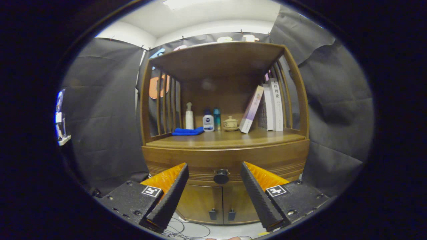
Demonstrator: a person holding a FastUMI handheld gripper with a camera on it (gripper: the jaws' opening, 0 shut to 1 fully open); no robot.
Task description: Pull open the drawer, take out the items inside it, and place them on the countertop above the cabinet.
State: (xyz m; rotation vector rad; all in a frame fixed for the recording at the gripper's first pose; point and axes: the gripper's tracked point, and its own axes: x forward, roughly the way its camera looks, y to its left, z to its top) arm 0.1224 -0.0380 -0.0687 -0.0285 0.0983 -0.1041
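A wooden cabinet (227,156) stands straight ahead. Its drawer (186,166) is closed, and the round dark knob (221,176) sits at the middle of the drawer front. My gripper (214,170) is open, its two black ribbed fingers (175,190) spread wide either side of the knob and still short of it. Nothing lies between them. The wooden countertop (230,138) lies above the drawer, under an upper shelf. What the drawer contains is hidden.
On the countertop stand a folded blue cloth (186,131), a white spray bottle (189,116), two small bottles (208,122), a small lidded pot (230,123) and several books (267,106) at the right. Two lower doors (213,203) sit beneath the drawer. Cables (180,230) lie on the floor.
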